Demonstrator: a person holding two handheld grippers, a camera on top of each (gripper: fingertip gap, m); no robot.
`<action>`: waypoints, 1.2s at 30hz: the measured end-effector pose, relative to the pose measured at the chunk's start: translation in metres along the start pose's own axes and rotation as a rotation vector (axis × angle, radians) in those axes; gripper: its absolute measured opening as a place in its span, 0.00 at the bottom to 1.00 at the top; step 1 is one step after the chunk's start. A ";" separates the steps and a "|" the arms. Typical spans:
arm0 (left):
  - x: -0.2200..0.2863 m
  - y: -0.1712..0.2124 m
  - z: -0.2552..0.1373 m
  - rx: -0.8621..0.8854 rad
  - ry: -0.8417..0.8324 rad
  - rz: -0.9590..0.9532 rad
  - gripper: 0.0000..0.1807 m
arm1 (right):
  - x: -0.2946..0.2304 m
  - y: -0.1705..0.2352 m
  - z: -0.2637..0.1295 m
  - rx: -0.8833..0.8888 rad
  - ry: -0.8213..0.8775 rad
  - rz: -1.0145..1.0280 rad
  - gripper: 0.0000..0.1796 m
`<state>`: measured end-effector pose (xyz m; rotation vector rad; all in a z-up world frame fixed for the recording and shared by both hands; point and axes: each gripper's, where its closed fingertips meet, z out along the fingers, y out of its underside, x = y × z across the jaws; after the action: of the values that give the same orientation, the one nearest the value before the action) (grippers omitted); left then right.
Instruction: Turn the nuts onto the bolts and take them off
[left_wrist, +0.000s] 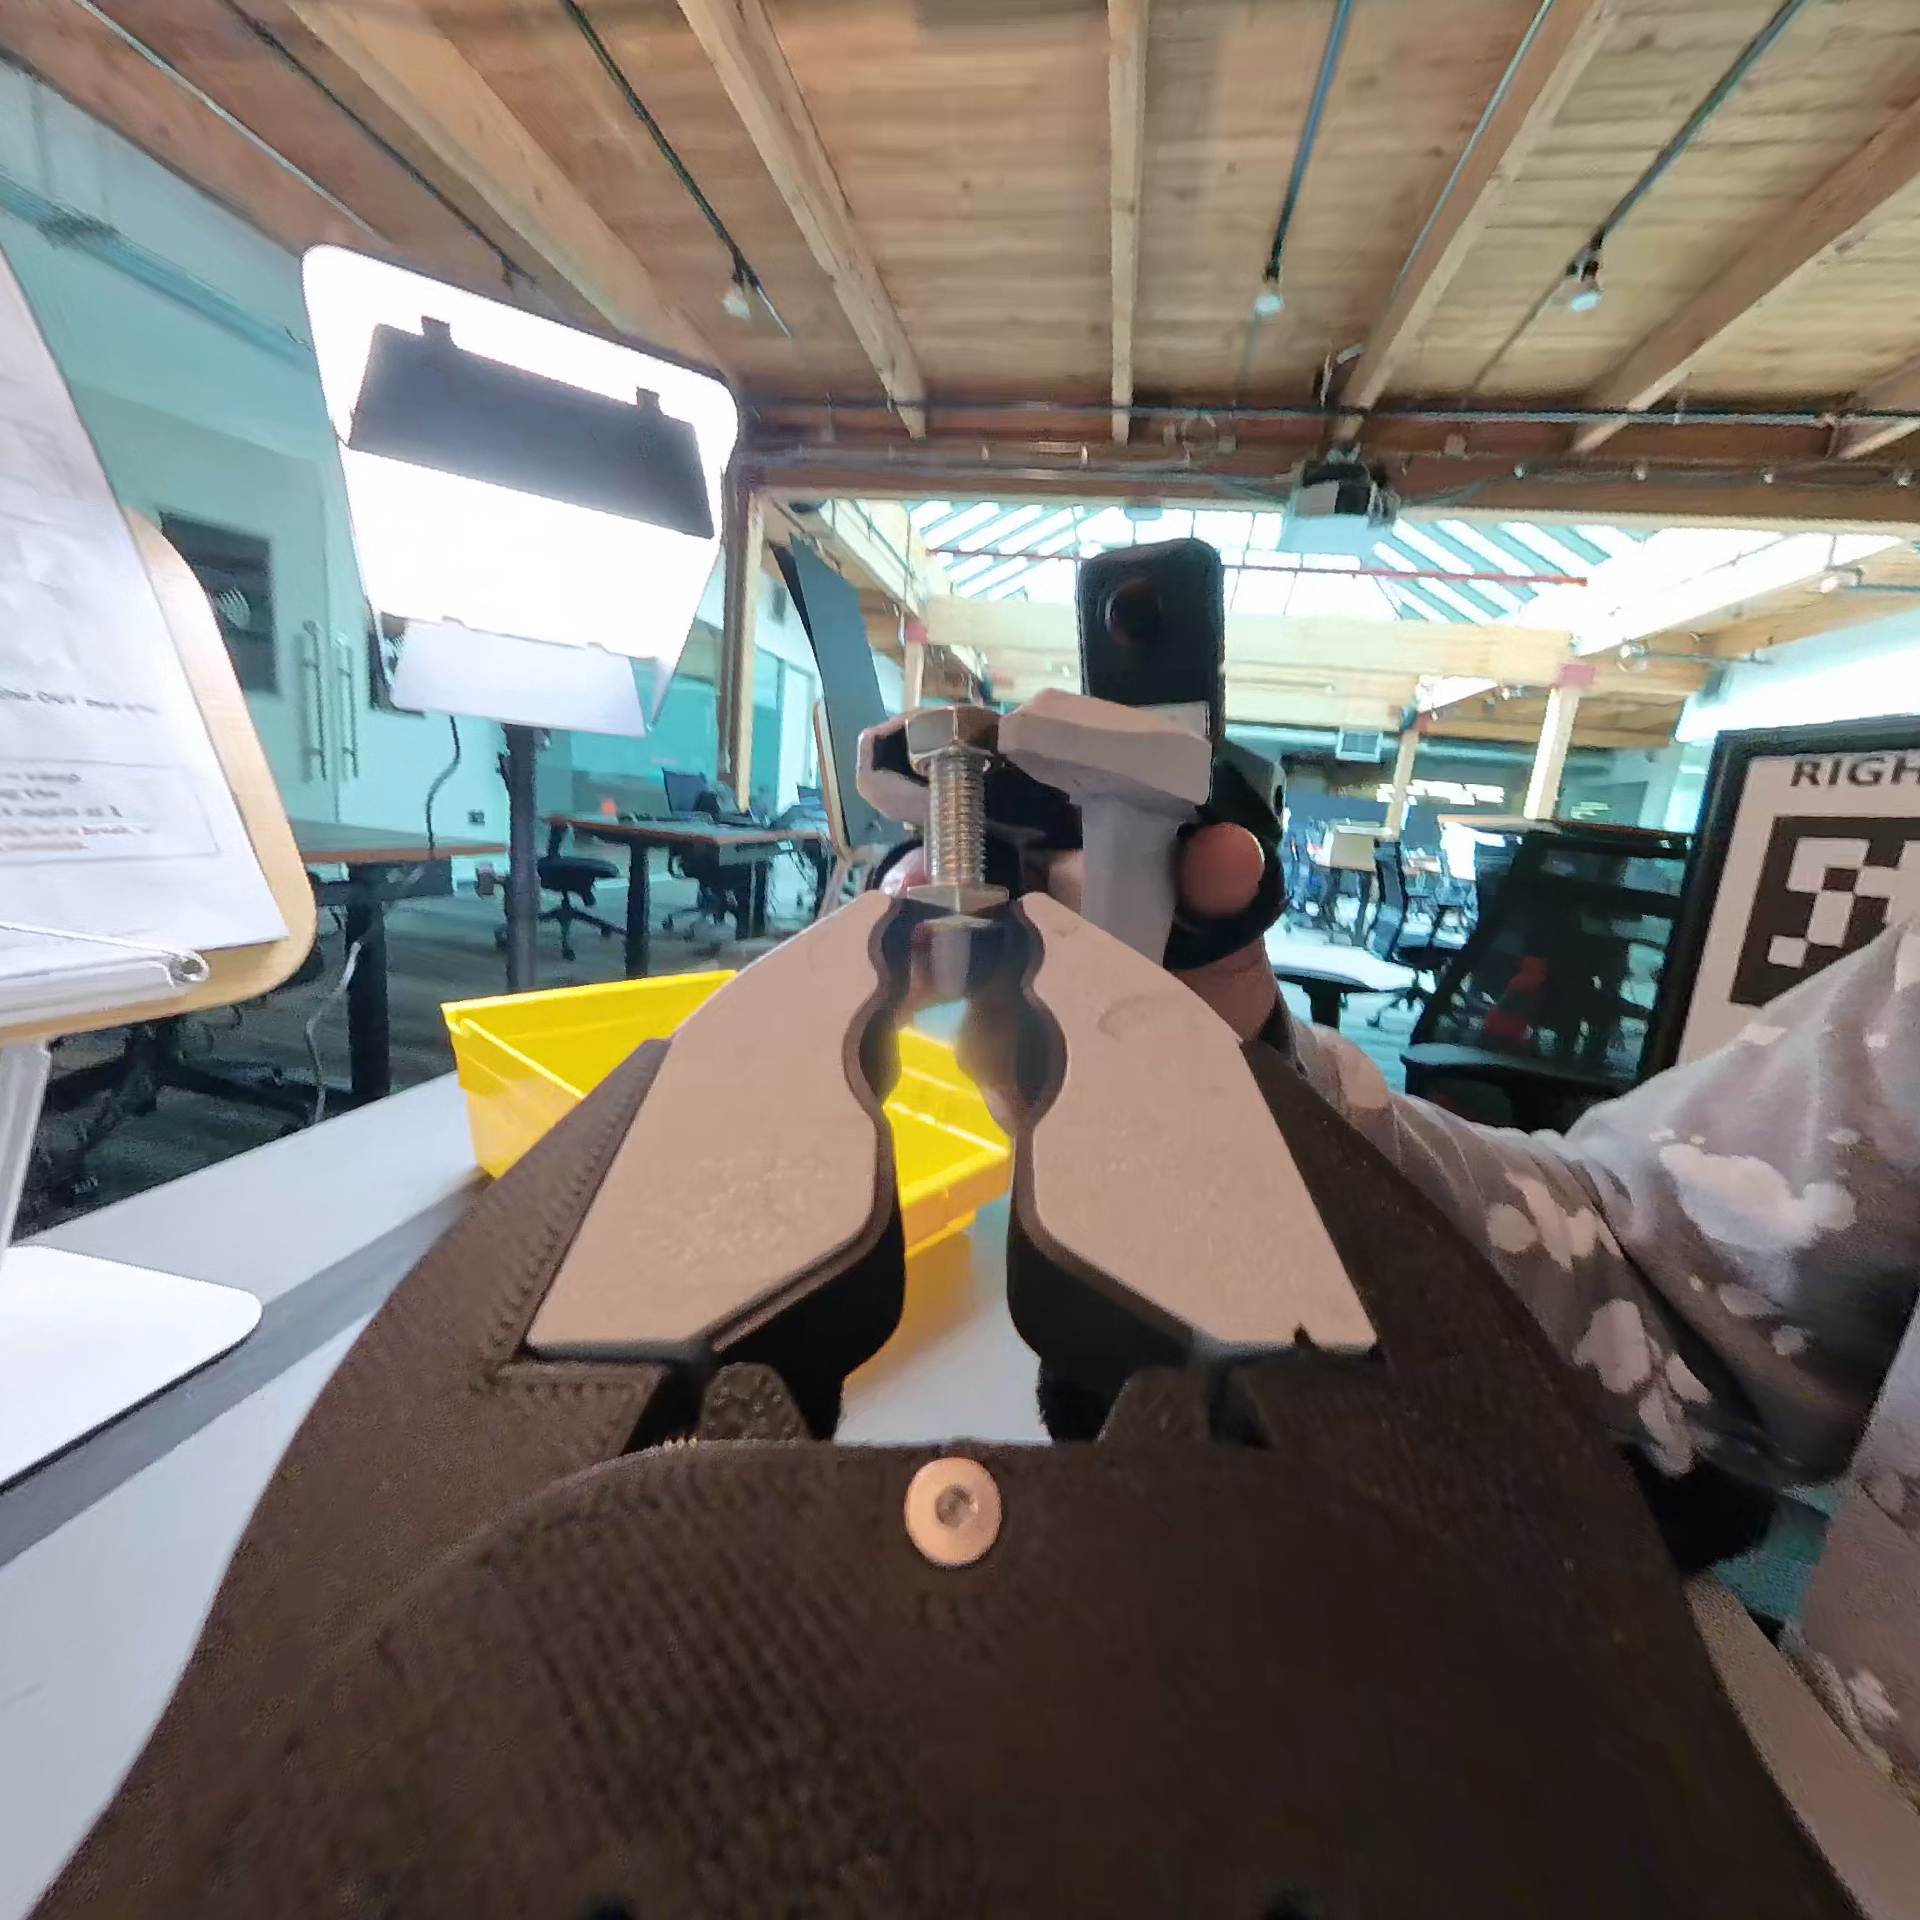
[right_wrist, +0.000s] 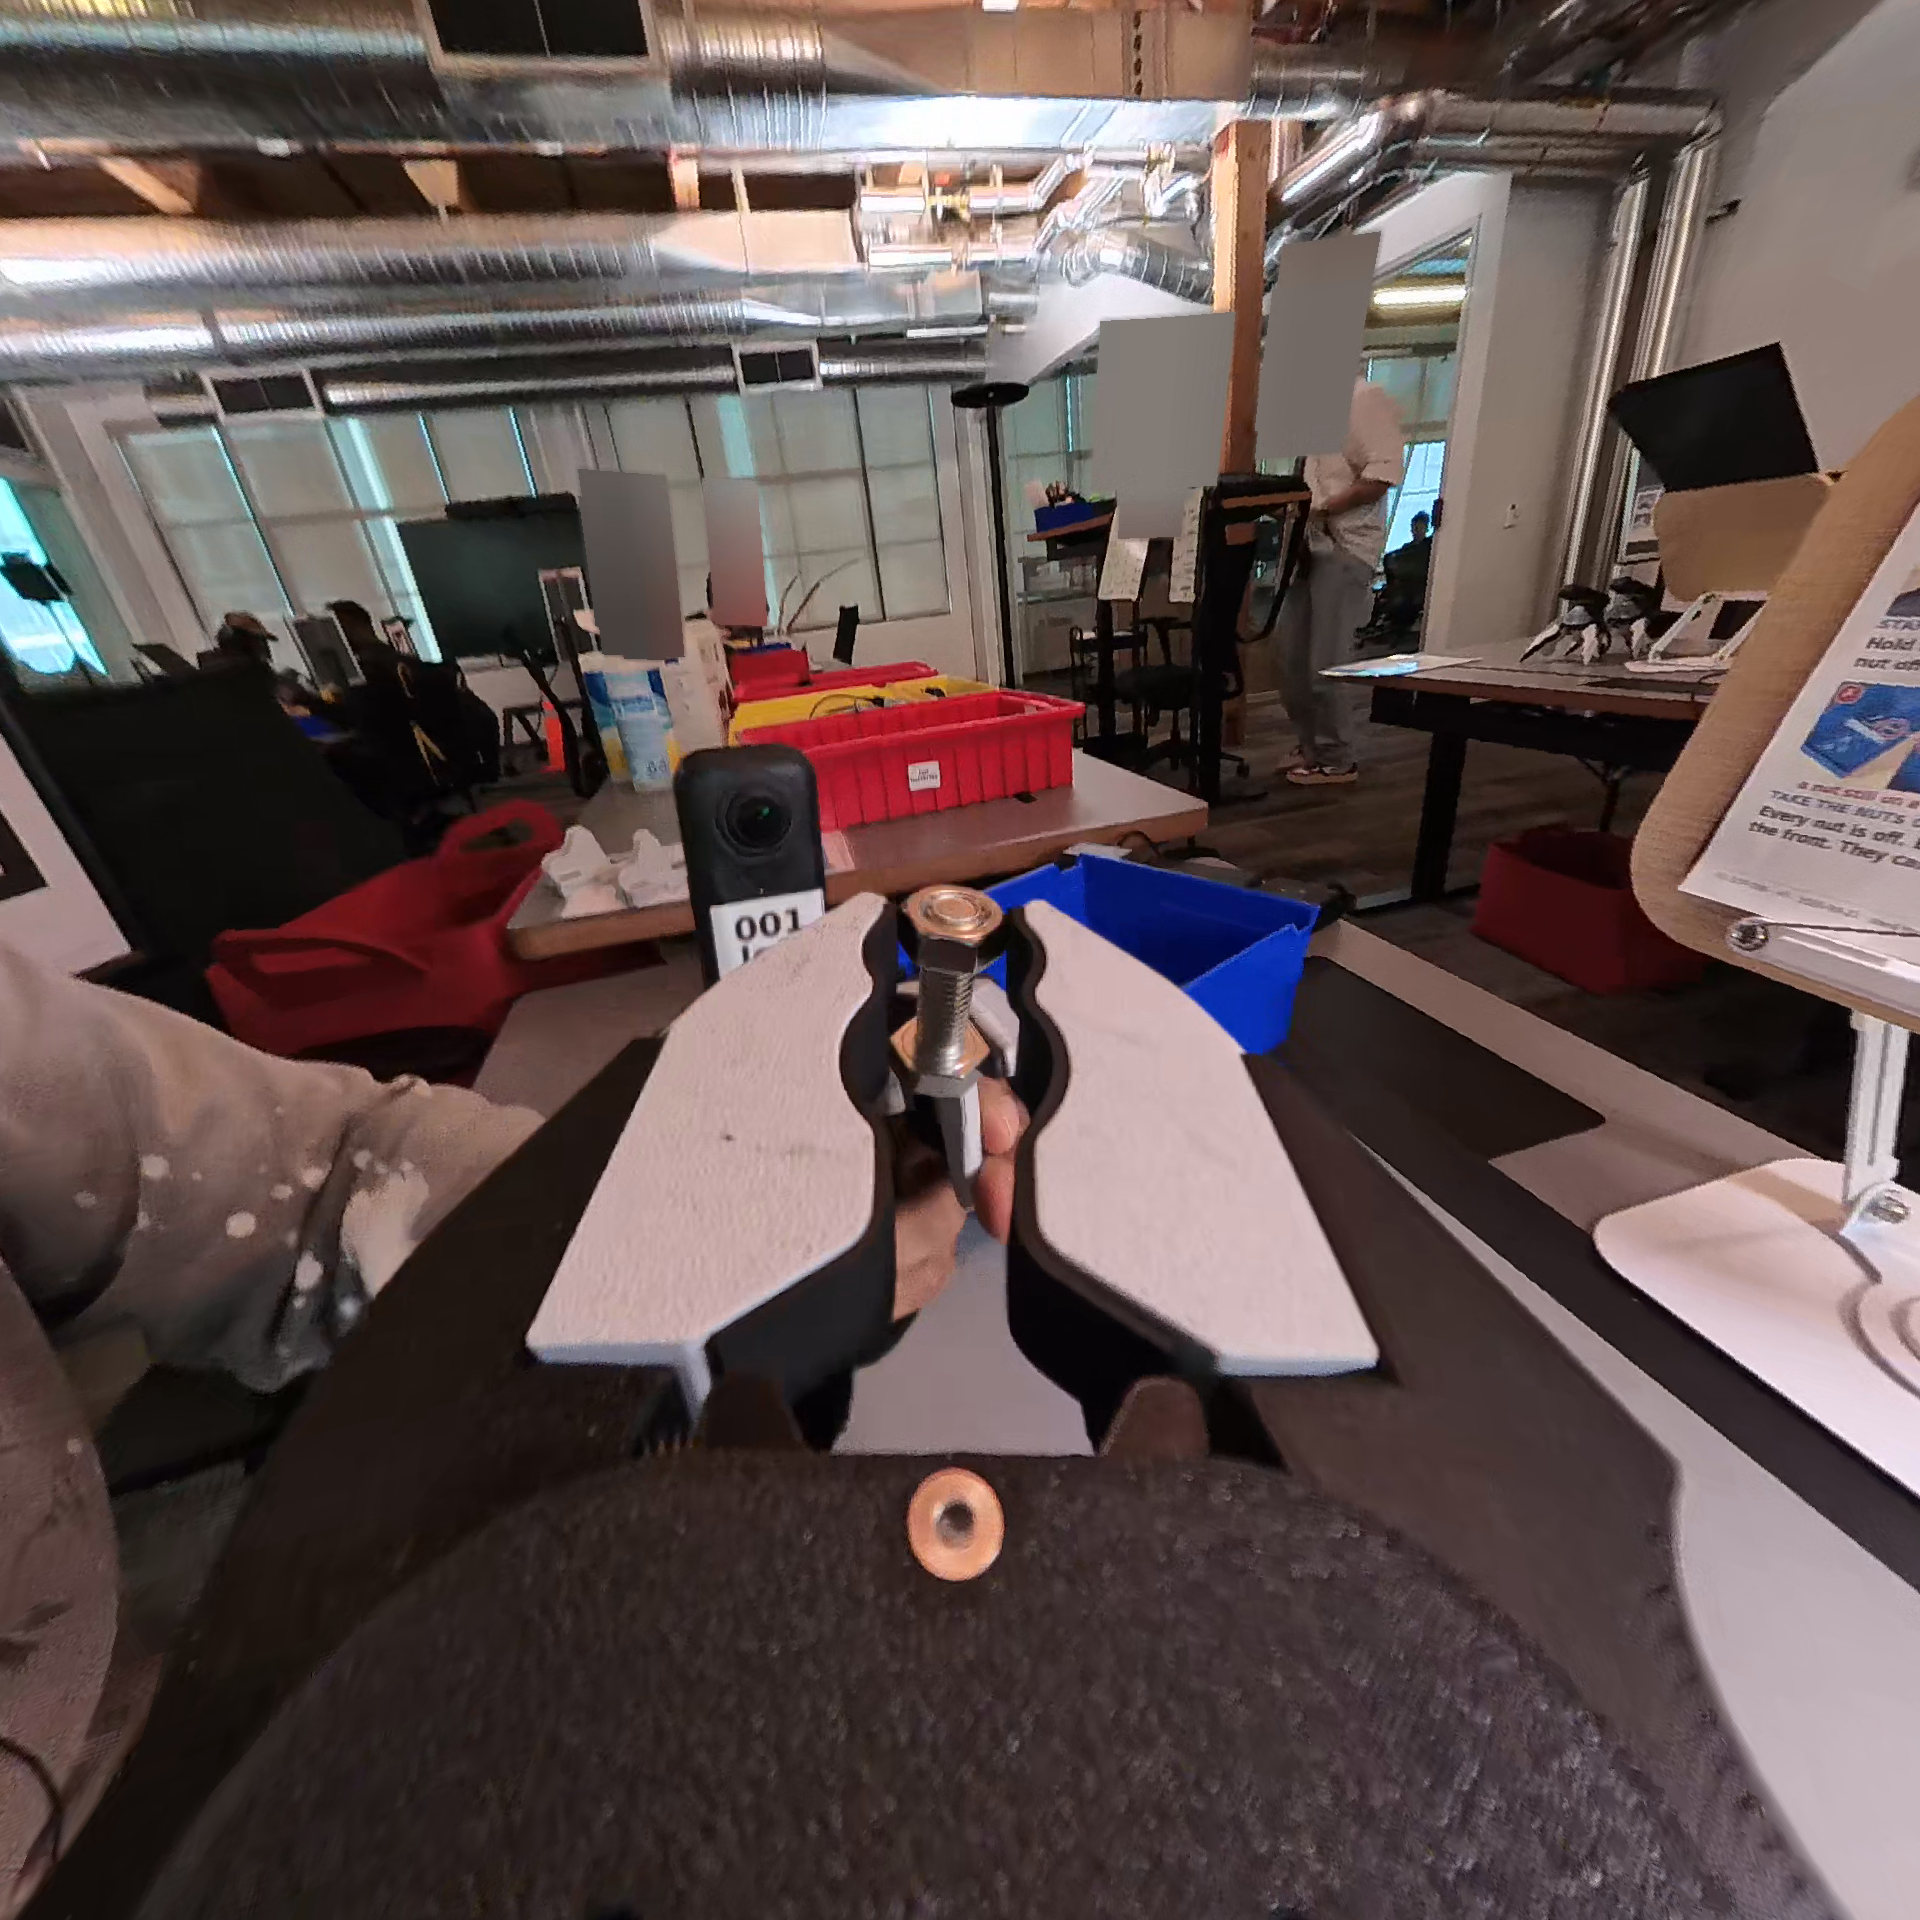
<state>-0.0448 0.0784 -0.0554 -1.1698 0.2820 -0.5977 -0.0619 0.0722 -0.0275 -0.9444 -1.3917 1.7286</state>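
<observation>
A silver bolt (left_wrist: 954, 821) stands upright in the air between my two grippers. My left gripper (left_wrist: 951, 909) is shut on the nut (left_wrist: 956, 896), which sits low on the thread. Above it, my right gripper (left_wrist: 997, 743) comes in from the far side and clamps the hex head (left_wrist: 940, 727). In the right wrist view, my right gripper (right_wrist: 954, 920) is shut on the bolt head (right_wrist: 951, 925). The shaft (right_wrist: 943, 1003) runs down to the nut (right_wrist: 940, 1055), held by the left gripper's fingertips (right_wrist: 961, 1117).
A yellow bin (left_wrist: 540, 1049) sits on the grey table (left_wrist: 260, 1226) behind the grippers. A blue bin (right_wrist: 1195, 935) lies beyond the bolt. Paper stands are at the sides (left_wrist: 104, 727) (right_wrist: 1787, 748). A black camera (right_wrist: 748, 831) stands upright. A marker board (left_wrist: 1818, 883) is on the right. My left and right fingertips are right by each other.
</observation>
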 end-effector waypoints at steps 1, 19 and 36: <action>0.000 0.004 0.001 -0.031 0.007 -0.005 0.10 | 0.000 0.002 -0.002 -0.029 -0.003 -0.022 0.11; 0.006 0.013 0.006 -0.173 0.058 -0.078 0.11 | -0.005 0.012 -0.009 -0.140 -0.039 -0.118 0.11; 0.012 -0.006 0.001 -0.090 0.041 0.055 0.10 | 0.007 -0.008 -0.017 0.015 -0.030 -0.034 0.11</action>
<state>-0.0364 0.0711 -0.0479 -1.2339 0.3779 -0.5657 -0.0495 0.0873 -0.0234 -0.8855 -1.4045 1.7317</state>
